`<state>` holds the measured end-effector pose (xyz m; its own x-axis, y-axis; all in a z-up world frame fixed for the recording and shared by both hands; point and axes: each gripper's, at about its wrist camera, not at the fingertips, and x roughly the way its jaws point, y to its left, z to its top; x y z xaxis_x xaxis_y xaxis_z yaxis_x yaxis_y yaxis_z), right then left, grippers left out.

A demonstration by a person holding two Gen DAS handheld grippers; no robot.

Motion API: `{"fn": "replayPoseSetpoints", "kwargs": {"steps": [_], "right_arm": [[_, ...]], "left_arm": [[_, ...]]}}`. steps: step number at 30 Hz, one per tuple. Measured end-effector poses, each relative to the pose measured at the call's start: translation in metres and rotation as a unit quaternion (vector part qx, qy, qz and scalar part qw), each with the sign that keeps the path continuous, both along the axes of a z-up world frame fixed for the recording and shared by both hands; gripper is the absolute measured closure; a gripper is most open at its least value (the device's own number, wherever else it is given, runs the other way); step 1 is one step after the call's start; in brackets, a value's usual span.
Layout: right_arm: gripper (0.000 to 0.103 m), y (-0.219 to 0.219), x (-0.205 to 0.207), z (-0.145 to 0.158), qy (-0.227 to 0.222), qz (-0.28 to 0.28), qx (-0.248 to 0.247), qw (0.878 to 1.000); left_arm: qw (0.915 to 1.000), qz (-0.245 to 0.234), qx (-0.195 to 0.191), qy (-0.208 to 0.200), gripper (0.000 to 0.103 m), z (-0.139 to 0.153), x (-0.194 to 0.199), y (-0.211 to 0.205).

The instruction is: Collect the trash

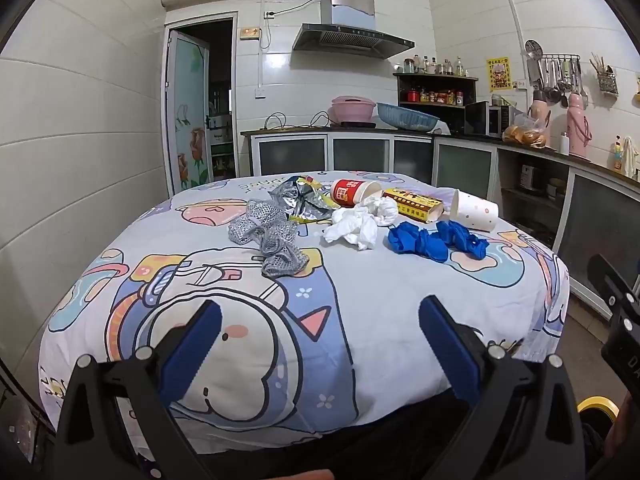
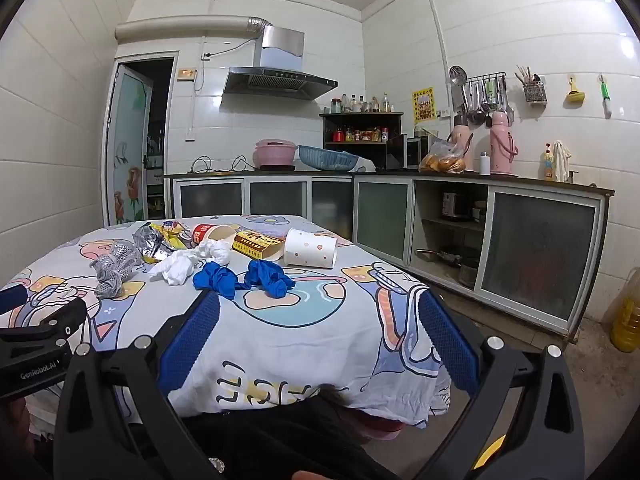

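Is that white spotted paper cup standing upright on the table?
No, the white spotted cup lies on its side on the tablecloth, beside the yellow box.

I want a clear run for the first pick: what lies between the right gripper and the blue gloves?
Only bare cartoon-print tablecloth. In the right wrist view the open right gripper faces the blue gloves with nothing between.

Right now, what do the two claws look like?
Both look alike. The left claw and right claw have chunky black frames with silver round bolts, and two fingers padded in bumpy bright blue. In the right wrist view, the left claw's side bears white lettering, GenRobot.AI. No cables or sleeves show.
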<state>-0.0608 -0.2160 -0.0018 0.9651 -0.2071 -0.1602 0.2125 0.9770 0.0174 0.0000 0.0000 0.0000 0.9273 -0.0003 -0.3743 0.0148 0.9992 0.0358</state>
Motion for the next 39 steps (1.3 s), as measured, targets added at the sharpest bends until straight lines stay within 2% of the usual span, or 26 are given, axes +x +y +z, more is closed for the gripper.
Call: {"fn": "replayPoseSetpoints", "kwargs": {"steps": [39], "right_arm": [[0.008,0.0013,0.0001,-0.0003,0.003,0.000,-0.003,1.000]], "left_arm": [[1.0000,0.003,-0.001,0.004,0.008,-0.0017,0.0002,0.0017]]}}
